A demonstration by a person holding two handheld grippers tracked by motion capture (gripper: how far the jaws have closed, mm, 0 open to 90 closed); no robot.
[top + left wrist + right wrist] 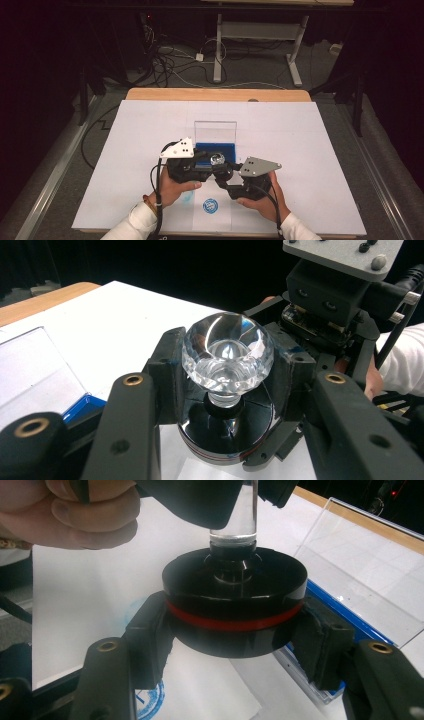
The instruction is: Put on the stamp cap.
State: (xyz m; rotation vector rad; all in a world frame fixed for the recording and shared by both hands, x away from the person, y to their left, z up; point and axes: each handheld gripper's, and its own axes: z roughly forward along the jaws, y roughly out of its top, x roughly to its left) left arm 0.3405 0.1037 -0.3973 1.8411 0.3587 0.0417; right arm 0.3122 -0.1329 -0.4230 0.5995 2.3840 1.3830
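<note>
The left gripper's [222, 385] jaws were clamped on the crystal knob [227, 357]; the right gripper's [235, 645] jaws clamped the black base [234, 607] beneath it. Judging by this, the stem should stay plumb between both grips, twisting gently above the desk [300, 145], near the blue case [216, 148].

A clear faceted glass knob [227, 357] tops a glossy black base [235, 607]; the box lid [215, 131] is clear plastic.

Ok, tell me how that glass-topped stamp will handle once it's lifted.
The faceted glass knob looks smooth, so it may slip between the left gripper pads. Its wide black base, clamped by the right gripper, probably carries the weight. Glass likely chips if dropped.
</note>
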